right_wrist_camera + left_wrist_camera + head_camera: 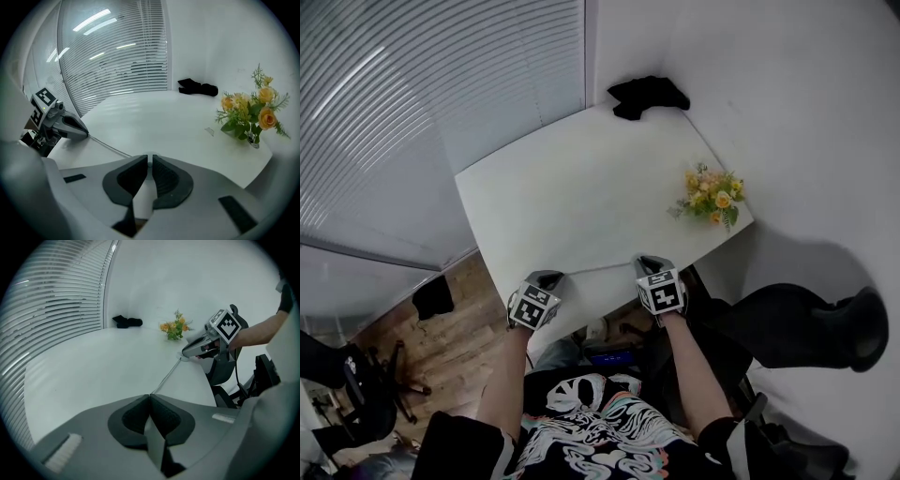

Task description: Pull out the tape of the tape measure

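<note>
The pull looks well under way, judging by how things lie. The left gripper point(150, 397) has its jaws pressed together on the free end of the tape point(167, 376), and a strip of it runs back between the pads toward the camera. The right gripper point(150, 159) is closed narrowly on the tape measure's small pale round case point(185, 356), which sits right at its jaw tips. Between the two, the tape stretches as a thin, straight line just above the near edge of the white table point(581, 187). The head view shows the grippers side by side but apart, with the tape spanning the gap. So one length is already out of the case, and it looks taut rather than sagging. What remains is probably only a matter of degree: spreading the grippers further would draw out more, if a longer pull is wanted (how much tape is left in the case cannot be seen). The artificial flowers point(712, 195) and the black cloth point(647, 94) lie well apart from the work, toward the table's far side.
</note>
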The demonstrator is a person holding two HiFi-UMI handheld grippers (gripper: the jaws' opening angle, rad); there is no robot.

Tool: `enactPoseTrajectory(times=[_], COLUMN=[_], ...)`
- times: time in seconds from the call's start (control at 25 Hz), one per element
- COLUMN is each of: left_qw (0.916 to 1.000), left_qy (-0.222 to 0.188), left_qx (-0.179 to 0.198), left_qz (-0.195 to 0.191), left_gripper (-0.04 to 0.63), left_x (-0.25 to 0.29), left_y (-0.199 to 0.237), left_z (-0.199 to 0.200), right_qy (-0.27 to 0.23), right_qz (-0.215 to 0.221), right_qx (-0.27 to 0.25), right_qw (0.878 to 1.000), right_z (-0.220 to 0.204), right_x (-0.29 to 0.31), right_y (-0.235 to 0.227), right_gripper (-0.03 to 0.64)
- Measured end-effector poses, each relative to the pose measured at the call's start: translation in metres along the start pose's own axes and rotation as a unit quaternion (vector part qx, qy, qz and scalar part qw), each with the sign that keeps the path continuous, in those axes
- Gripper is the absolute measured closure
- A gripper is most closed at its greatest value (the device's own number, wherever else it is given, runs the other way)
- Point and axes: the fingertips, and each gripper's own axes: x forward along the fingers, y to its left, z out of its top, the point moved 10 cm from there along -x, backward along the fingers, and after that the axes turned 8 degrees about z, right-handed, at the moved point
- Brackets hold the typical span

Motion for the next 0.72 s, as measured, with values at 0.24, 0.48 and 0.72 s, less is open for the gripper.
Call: enactPoseTrajectory(times=[0.24,0.48,0.72], left_qw=[0.9999,0.9997,1.0000], left_qy=[0.001,0.000,-0.003], left_qx=[-0.011,-0.017,-0.003], left_qz=[0.012,0.017,0.008], left_gripper=[0.588,0.588,0.589], left_x=[-0.0008,-0.0012,-0.0008], left_y=[0.0003,-0.0007,0.0003], left_z=[-0.0014,-0.0017,-0.0029], right_qy=[-0.004,-0.005,-0.012], right_qz=[0.001,0.007,-0.003], right_qx=[0.001,0.006,0.017], right_qw=[1.000,1.000,1.000], right_z=[-0.0011,-0.0017,-0.0019], right_x=[-0.0003,-0.0019,-0.0003], right_y=[-0.0003,-0.0013,0.0003], right_gripper=[0.580,0.580,0.580])
